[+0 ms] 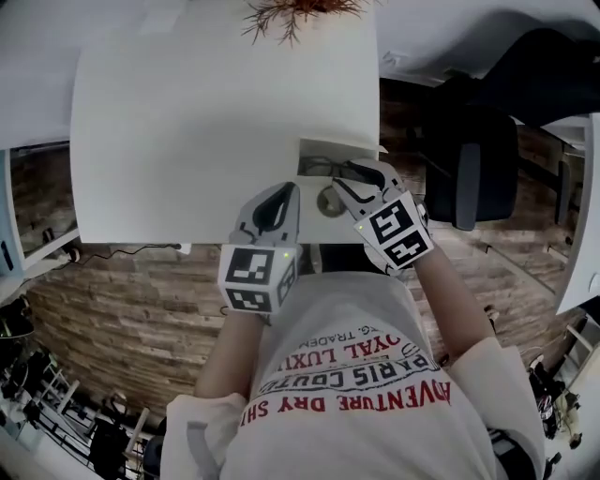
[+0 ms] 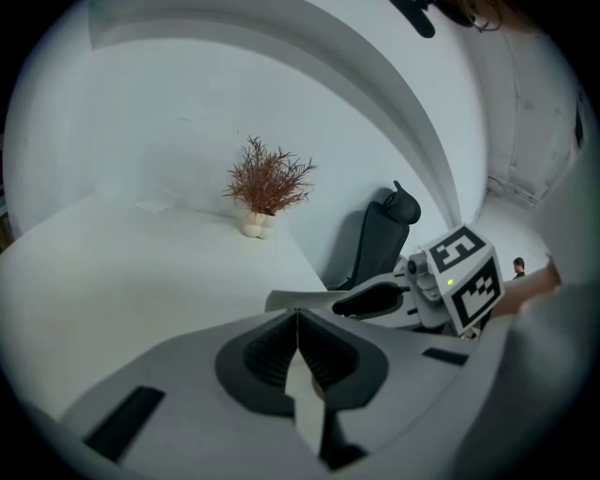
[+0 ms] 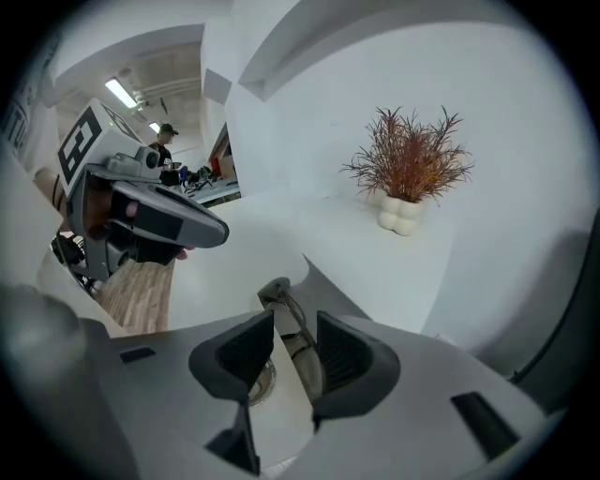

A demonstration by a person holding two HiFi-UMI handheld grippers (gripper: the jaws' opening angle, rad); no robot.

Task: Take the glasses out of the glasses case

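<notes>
White table (image 1: 187, 141) filling most of the head view, with wood-look floor (image 1: 122, 309) underneath and a black office chair (image 1: 469, 178) off the table's right edge. A reddish dried plant (image 1: 295, 14) sits in a lumpy white vase (image 3: 401, 214) at the far edge, about mid-way along.

The glasses case (image 1: 339, 150) lies open at the right edge of the table, not far from the near right corner. The glasses (image 1: 328, 169) are still inside it, dark frame showing against the lining.

The right gripper (image 1: 361, 187) hangs over the near side of the case, pointing down at it. In the right gripper view its jaws are clearly apart, and you can see the glasses (image 3: 291, 314) and the case's grey flap (image 3: 328, 291) in the gap between them. The pads aren't pressing on anything (whether a tip brushes the case, I honestly can't tell).

The left gripper (image 1: 279, 192) is just beside it to the left, over the table's near edge, near the case but apart from it. Its jaws are closed together with nothing in them; in the left gripper view the pads meet tip to tip.
</notes>
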